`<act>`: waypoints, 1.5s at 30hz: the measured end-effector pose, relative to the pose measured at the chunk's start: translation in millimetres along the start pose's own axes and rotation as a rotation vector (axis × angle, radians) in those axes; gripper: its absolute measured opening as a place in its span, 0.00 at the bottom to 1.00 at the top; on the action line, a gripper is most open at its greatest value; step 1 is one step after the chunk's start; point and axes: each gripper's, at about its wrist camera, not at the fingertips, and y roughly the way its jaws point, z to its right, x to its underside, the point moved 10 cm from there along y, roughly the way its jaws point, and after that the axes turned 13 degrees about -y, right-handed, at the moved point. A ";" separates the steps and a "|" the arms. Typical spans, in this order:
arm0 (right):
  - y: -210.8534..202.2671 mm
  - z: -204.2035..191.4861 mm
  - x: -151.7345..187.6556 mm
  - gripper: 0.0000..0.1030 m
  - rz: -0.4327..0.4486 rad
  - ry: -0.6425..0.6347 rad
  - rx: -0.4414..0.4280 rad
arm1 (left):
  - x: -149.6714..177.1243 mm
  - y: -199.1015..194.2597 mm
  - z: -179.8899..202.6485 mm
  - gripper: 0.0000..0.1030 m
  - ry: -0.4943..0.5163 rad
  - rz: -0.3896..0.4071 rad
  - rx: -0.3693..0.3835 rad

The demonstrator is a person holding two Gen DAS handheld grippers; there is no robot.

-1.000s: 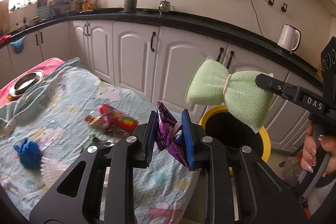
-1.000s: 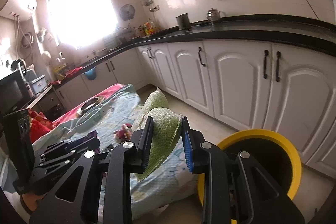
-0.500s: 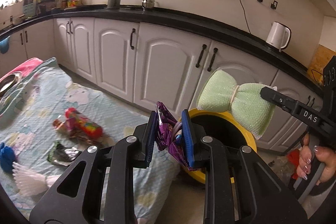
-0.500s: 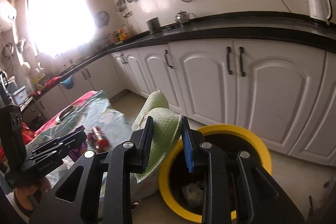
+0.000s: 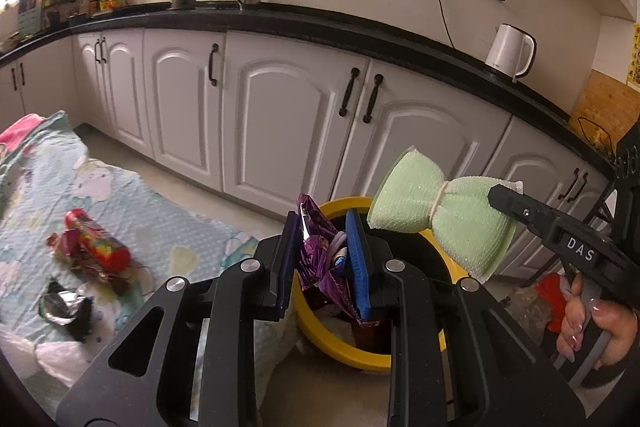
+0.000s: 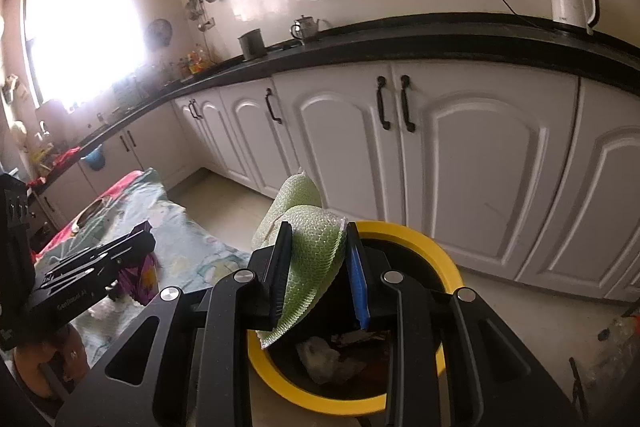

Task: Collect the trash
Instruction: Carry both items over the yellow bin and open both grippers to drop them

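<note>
My left gripper point(image 5: 323, 259) is shut on a crumpled purple foil wrapper point(image 5: 320, 259) and holds it over the near rim of the yellow-rimmed trash bin point(image 5: 352, 351). My right gripper point(image 6: 318, 275) is shut on a light green mesh sponge point(image 6: 310, 255), tied in the middle, above the same bin point(image 6: 444, 267). The sponge point(image 5: 436, 219) also shows in the left wrist view, over the bin's far side. Some trash lies inside the bin point(image 6: 328, 359).
A table with a patterned light blue cloth point(image 5: 168, 227) stands left of the bin. On it lie a red candy wrapper point(image 5: 92, 251), a silver foil scrap point(image 5: 60, 307) and white plastic point(image 5: 52, 359). White cabinets point(image 5: 280, 115) run behind.
Both grippers have moved right from over the table to above the trash bin, each still holding its item. The bin now lies directly under them.
</note>
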 end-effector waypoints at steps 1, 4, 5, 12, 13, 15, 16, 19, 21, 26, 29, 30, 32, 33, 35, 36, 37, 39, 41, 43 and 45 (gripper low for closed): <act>0.4 1.1 1.3 0.25 -0.003 -0.002 0.005 | 0.2 2.0 0.7 0.17 -0.001 -0.003 0.003; 1.6 4.7 6.3 0.25 -0.010 -0.006 0.023 | 2.7 11.6 5.5 0.17 0.005 -0.013 0.009; 1.9 5.8 8.4 0.25 -0.013 -0.008 0.029 | 3.6 15.8 7.1 0.17 0.008 -0.015 0.011; 10.1 13.6 24.9 0.25 -0.058 -0.025 0.069 | 9.5 38.2 16.5 0.17 0.022 -0.038 0.024; 11.2 14.3 26.8 0.25 -0.064 -0.027 0.072 | 9.8 40.7 17.1 0.17 0.022 -0.040 0.025; 15.1 15.7 31.0 0.25 -0.078 -0.029 0.080 | 10.2 47.7 17.9 0.17 0.019 -0.051 0.027; 16.9 16.5 33.5 0.25 -0.086 -0.028 0.079 | 10.4 50.4 18.2 0.17 0.019 -0.054 0.026; 21.2 18.7 40.5 0.25 -0.106 -0.025 0.082 | 12.0 61.4 18.1 0.17 0.016 -0.071 0.025; 24.8 21.2 45.8 0.25 -0.121 -0.022 0.083 | 13.3 67.2 18.9 0.18 0.017 -0.078 0.022; 32.0 25.6 56.0 0.25 -0.154 -0.013 0.087 | 18.3 84.4 19.6 0.18 -0.001 -0.116 0.026; 36.4 26.3 62.0 0.25 -0.175 -0.011 0.086 | 22.0 94.2 19.6 0.18 0.003 -0.135 0.022; 37.2 26.3 63.6 0.25 -0.180 -0.010 0.085 | 23.2 97.8 19.1 0.18 0.001 -0.141 0.019; 40.2 24.9 67.4 0.25 -0.195 -0.010 0.079 | 24.1 103.2 18.7 0.18 0.000 -0.152 0.018; 41.3 24.2 68.5 0.25 -0.200 -0.010 0.077 | 24.5 106.2 18.0 0.18 0.001 -0.156 0.012; 42.4 21.9 70.6 0.25 -0.209 -0.013 0.071 | 24.7 110.8 17.5 0.18 -0.002 -0.167 0.009; 42.5 21.7 71.0 0.26 -0.211 -0.015 0.071 | 25.0 112.3 16.9 0.19 -0.002 -0.170 0.007; 42.8 21.9 71.6 0.26 -0.213 -0.015 0.070 | 25.2 114.0 16.4 0.19 -0.002 -0.175 0.005; 43.5 21.9 72.9 0.26 -0.217 -0.011 0.069 | 26.9 117.4 14.3 0.20 -0.005 -0.186 0.000; 44.2 22.3 74.2 0.26 -0.223 -0.008 0.071 | 28.2 119.9 13.6 0.20 -0.009 -0.195 0.000; 44.5 21.8 75.1 0.27 -0.226 -0.007 0.069 | 29.5 120.6 14.3 0.22 -0.007 -0.200 0.002; 45.6 23.0 75.3 0.27 -0.231 0.000 0.068 | 31.4 121.1 15.7 0.23 -0.006 -0.206 0.007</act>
